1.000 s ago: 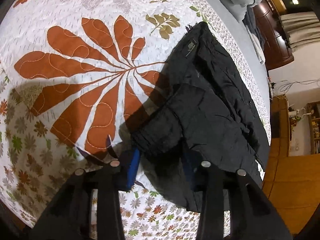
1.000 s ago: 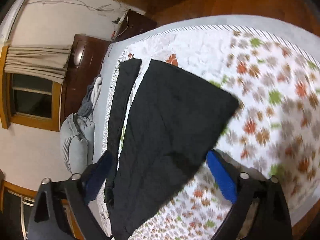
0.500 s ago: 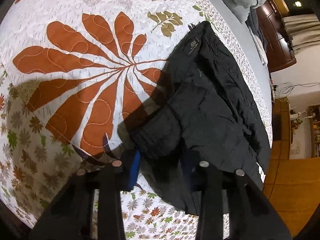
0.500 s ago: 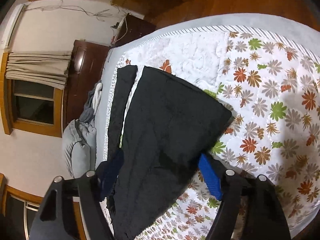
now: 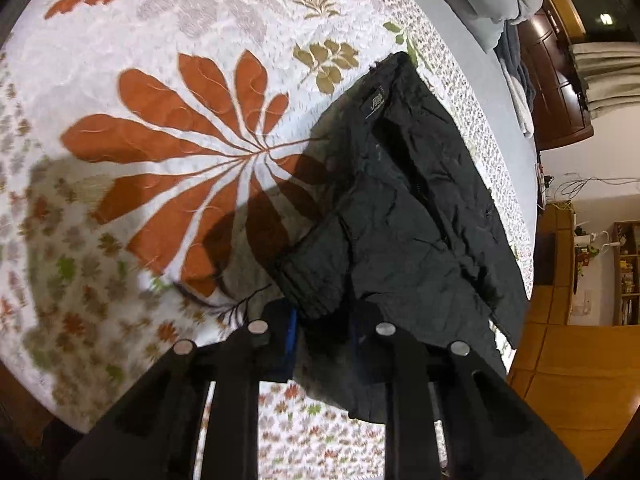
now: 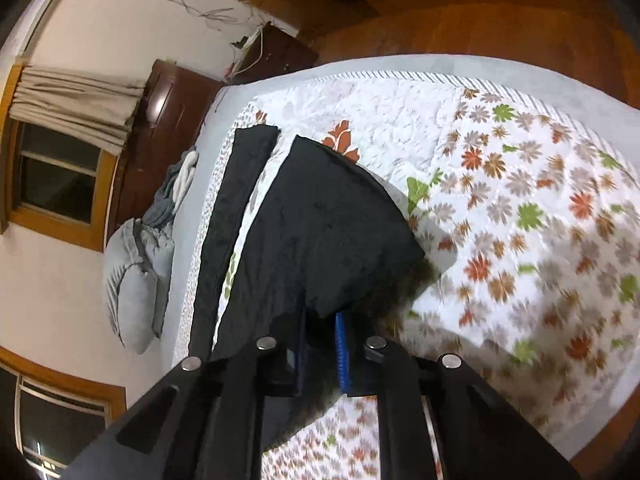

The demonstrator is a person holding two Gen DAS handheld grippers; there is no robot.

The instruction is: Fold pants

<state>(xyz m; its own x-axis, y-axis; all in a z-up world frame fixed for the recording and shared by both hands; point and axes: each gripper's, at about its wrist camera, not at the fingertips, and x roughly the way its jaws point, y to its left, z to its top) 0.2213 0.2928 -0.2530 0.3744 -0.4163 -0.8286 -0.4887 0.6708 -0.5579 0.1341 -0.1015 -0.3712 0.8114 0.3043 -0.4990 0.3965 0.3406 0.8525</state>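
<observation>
The black pants (image 5: 408,216) lie partly folded on the flowered quilt (image 5: 160,60). The left gripper (image 5: 324,332) pinches a folded edge near the waist, and the right gripper (image 6: 320,344) clamps a lifted leg (image 6: 320,232).

The right gripper (image 6: 320,350), its blue-padded jaws spread wide a second ago around the raised edge of the black quilted pants (image 6: 320,232), now has them drawn close together with that edge pinched between. The left gripper (image 5: 322,334) has likewise narrowed its jaws on the folded cuff (image 5: 316,276). The white floral quilted bedspread (image 5: 160,60) has shifted in the left wrist view, the large orange leaf motif (image 5: 208,160) sitting further right.
</observation>
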